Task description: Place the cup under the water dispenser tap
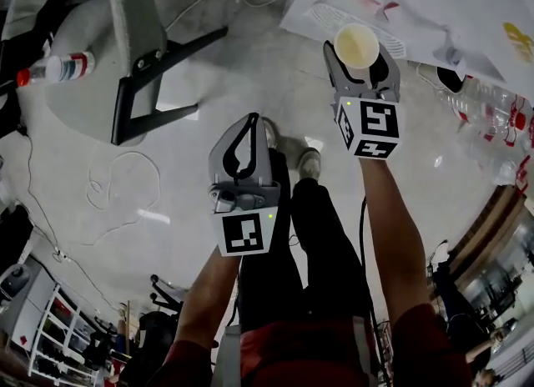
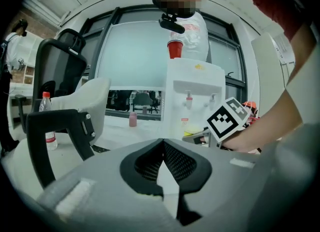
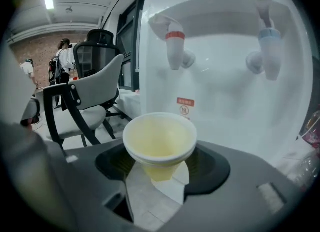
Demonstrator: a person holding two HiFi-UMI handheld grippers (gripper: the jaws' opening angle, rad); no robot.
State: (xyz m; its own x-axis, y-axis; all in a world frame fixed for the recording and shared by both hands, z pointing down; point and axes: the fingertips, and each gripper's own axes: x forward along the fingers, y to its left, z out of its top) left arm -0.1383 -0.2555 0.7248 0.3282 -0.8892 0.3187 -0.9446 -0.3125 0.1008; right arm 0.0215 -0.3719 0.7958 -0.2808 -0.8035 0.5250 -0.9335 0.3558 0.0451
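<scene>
Cup [image 3: 159, 141]: a pale yellow tapering cup with a rolled white rim is standing upright with its mouth open and its inside looking empty. It is sitting between the jaws of the right hand-held gripper [image 3: 160, 162], in front of the water dispenser [image 3: 225, 101] and lower than both taps.
Bottle [image 1: 54, 68]: a clear one with a red cap is lying on the floor at far left.
Chair [image 1: 125, 27]: grey seat and black frame are standing left of both arms.
Left hand-held gripper [image 1: 249, 118]: its jaws are meeting at the tips with nothing between them.
Right hand-held gripper [image 1: 360, 52]: its jaws are clamping the cup [image 1: 356, 46] by its lower body.
Right gripper view only: it is showing the red tap [image 3: 175, 51] and the blue tap [image 3: 267, 51] on the white front.
Left gripper view only: it is showing a red cup [image 2: 174, 49] on top of the dispenser [image 2: 192, 91].
Head view only: it is showing clear bottles [image 1: 492, 118] lying at far right.
</scene>
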